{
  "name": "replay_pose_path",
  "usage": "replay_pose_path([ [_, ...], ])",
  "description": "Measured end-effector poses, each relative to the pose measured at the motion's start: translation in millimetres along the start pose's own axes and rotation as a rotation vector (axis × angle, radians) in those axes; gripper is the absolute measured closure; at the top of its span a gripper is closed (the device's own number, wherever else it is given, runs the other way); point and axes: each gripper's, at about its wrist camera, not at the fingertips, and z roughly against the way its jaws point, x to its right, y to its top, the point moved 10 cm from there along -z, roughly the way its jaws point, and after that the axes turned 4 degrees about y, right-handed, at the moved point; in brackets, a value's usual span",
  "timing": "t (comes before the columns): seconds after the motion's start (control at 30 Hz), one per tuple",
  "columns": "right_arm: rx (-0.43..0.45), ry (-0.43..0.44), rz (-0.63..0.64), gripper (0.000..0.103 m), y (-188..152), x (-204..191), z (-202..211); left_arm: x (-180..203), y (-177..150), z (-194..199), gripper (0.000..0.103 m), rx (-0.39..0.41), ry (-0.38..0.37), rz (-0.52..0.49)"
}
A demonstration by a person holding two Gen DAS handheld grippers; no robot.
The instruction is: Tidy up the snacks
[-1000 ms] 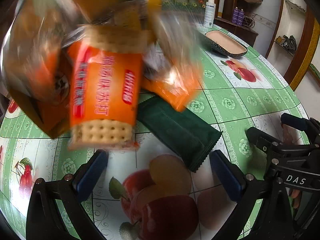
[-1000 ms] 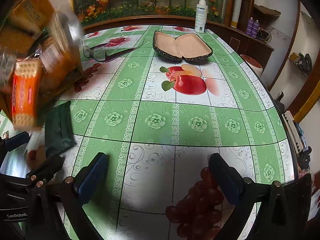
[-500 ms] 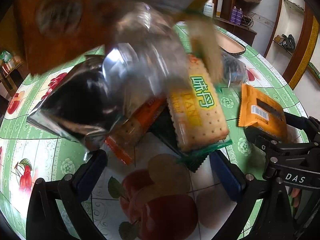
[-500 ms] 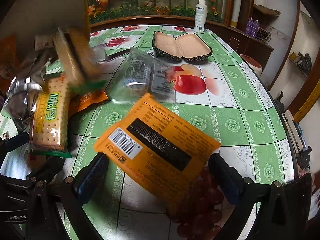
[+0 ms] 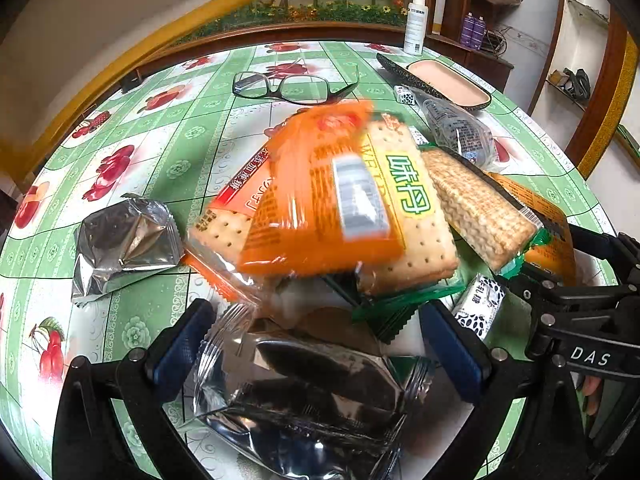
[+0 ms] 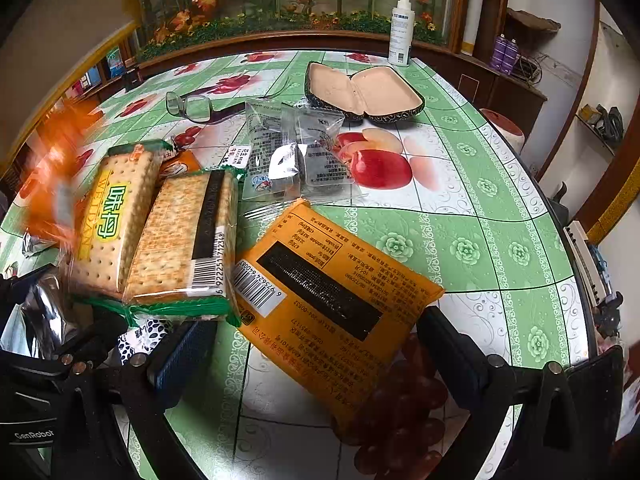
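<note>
A heap of snack packets lies on the green fruit-print table [image 5: 180, 148]. A blurred orange packet [image 5: 320, 196] is over a green-label cracker pack [image 5: 412, 196], with a second cracker pack [image 5: 480, 204] to the right. A silver foil packet [image 5: 124, 236] lies at the left and another silver packet [image 5: 304, 396] lies between my left gripper's [image 5: 316, 348] open fingers. My right gripper [image 6: 316, 356] is open, with a yellow-orange packet [image 6: 332, 292] lying between its fingers. Clear packets [image 6: 292, 156] lie further back, and the two cracker packs [image 6: 160, 232] at its left.
Black glasses [image 5: 292, 86] and an open glasses case [image 6: 364, 94] lie toward the back of the table. A white spray bottle [image 6: 401, 30] stands at the far edge. A wooden cabinet [image 6: 516, 92] stands at the right.
The snack packets that were tumbling down in front of both cameras have landed in a heap on the table. One orange packet is still moving. Both grippers stayed where they were.
</note>
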Motion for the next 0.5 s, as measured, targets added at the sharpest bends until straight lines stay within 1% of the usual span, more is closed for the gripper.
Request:
replay_pose_path([
  [0.43,0.001,0.000,-0.001,0.001,0.6,0.1,0.9,-1.9,0.5,0.4,0.000,0.009,0.020,-0.013],
  [0.47,0.001,0.000,-0.001,0.001,0.7,0.1,0.9,-3.5,1.3,0.1,0.000,0.018,0.041,-0.028],
  [0.5,0.001,-0.001,-0.002,0.001,0.4,0.1,0.4,-2.3,0.6,0.5,0.000,0.011,0.029,-0.019],
])
